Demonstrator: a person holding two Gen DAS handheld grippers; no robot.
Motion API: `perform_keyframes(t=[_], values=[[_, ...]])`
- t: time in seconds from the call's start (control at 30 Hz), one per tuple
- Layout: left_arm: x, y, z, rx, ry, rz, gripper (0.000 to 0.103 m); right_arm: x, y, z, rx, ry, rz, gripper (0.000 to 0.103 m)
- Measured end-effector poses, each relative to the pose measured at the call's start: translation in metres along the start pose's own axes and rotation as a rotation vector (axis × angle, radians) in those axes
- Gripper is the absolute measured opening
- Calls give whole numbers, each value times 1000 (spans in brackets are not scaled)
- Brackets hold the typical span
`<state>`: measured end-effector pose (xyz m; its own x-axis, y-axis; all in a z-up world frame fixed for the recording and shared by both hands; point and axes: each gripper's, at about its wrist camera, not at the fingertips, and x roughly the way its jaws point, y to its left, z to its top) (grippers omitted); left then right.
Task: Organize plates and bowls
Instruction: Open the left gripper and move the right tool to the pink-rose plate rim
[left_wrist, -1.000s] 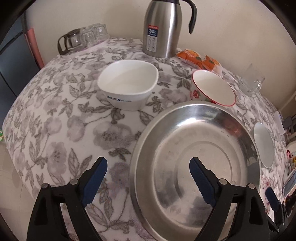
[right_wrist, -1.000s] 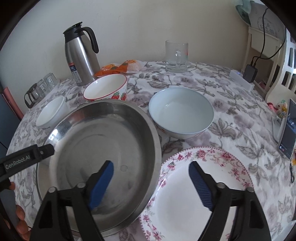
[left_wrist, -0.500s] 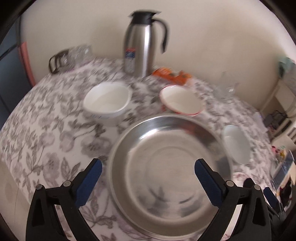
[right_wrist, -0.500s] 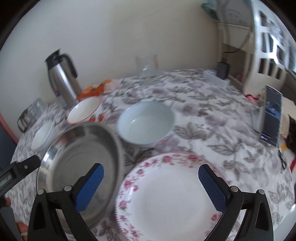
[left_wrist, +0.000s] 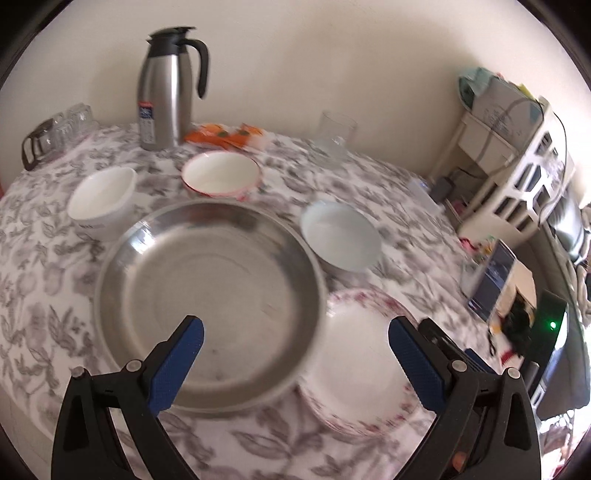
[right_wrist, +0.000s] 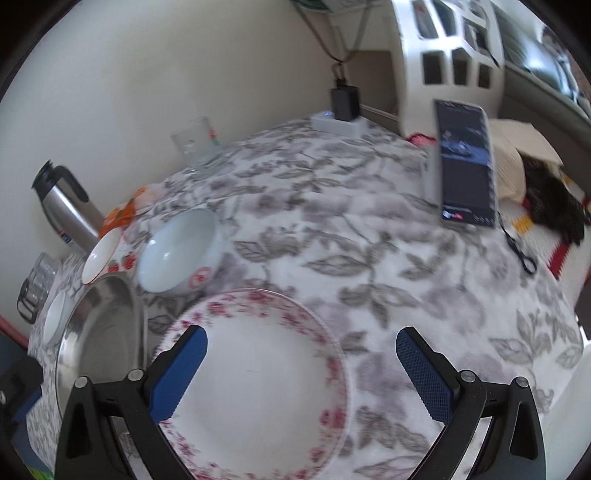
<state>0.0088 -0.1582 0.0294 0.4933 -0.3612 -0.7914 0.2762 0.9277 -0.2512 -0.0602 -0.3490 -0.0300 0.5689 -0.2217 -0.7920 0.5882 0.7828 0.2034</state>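
A large steel plate (left_wrist: 207, 295) lies on the floral tablecloth. A pink-flowered white plate (left_wrist: 362, 369) rests beside it on the right, its edge tucked under the steel rim. Behind them stand a white square bowl (left_wrist: 101, 192), a red-rimmed bowl (left_wrist: 219, 175) and a pale blue bowl (left_wrist: 340, 236). My left gripper (left_wrist: 295, 354) hovers open above the seam between the two plates, holding nothing. My right gripper (right_wrist: 301, 369) hangs open over the flowered plate (right_wrist: 255, 384), also with nothing in it. The steel plate (right_wrist: 99, 339) and blue bowl (right_wrist: 177, 251) sit to its left.
A steel thermos (left_wrist: 166, 88), an orange packet (left_wrist: 225, 134), a glass mug (left_wrist: 336, 136) and a rack of small glasses (left_wrist: 55, 129) line the back of the table. A phone (right_wrist: 465, 162) stands propped at the right edge, near a charger (right_wrist: 345, 99) and a white shelf.
Both grippers drew back from the steel plate and swung right, and their jaws spread wider. The right view rolled, and the flowered plate now lies under it.
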Motion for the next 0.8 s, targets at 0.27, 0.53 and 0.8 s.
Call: perform_keyframes(t=[0.27, 0.53, 0.8], values=[[9, -23, -21, 26, 87, -46, 100, 6, -9, -3, 13, 45, 12, 103], [28, -17, -34, -40, 220, -97, 100, 12, -2, -7, -8, 80, 23, 103], [47, -13, -49, -99, 328, -138, 100, 19, -3, -10, 4, 116, 35, 103]])
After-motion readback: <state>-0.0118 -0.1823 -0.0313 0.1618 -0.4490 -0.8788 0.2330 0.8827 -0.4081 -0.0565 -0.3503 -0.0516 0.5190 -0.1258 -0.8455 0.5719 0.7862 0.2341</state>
